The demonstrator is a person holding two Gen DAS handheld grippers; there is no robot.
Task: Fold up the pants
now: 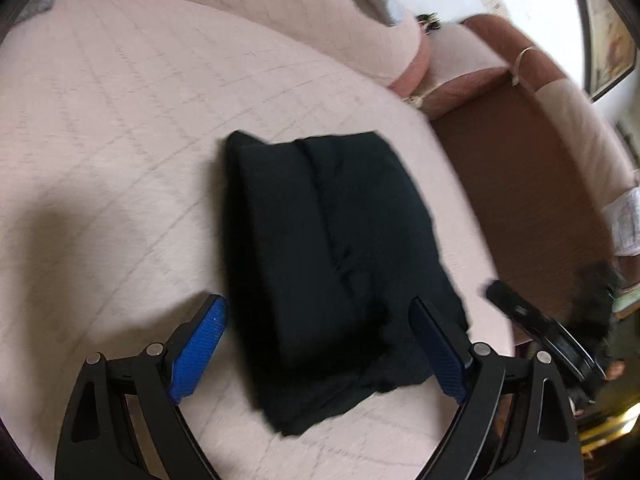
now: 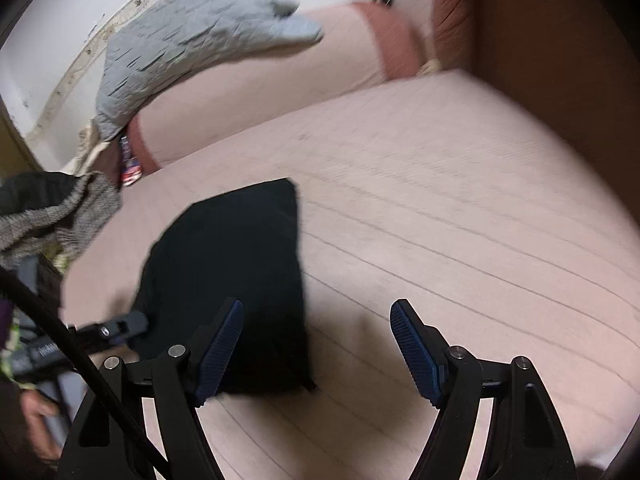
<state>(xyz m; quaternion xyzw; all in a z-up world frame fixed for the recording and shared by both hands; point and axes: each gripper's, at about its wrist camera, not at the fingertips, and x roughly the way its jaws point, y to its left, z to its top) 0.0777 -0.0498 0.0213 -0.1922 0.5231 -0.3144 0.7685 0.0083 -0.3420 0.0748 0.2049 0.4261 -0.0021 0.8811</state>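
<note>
One folded black pants (image 1: 320,264), two grippers apart-jawed

the pants (image 1: 328,264) look motion-blurred, folds perhaps unreadable; the grey knit cloth (image 2: 48,216) is edge-cropped.

Readable text: none in either view.
Left gripper (image 2: 108,332): pale lettering on its black body in the right wrist view, too blurred to read.
Packet (image 2: 129,162): red, white and blue print, at the cushion's edge in the right wrist view, too small to read.
Framed picture (image 1: 610,40): on the wall in the left wrist view, no legible words.
</note>
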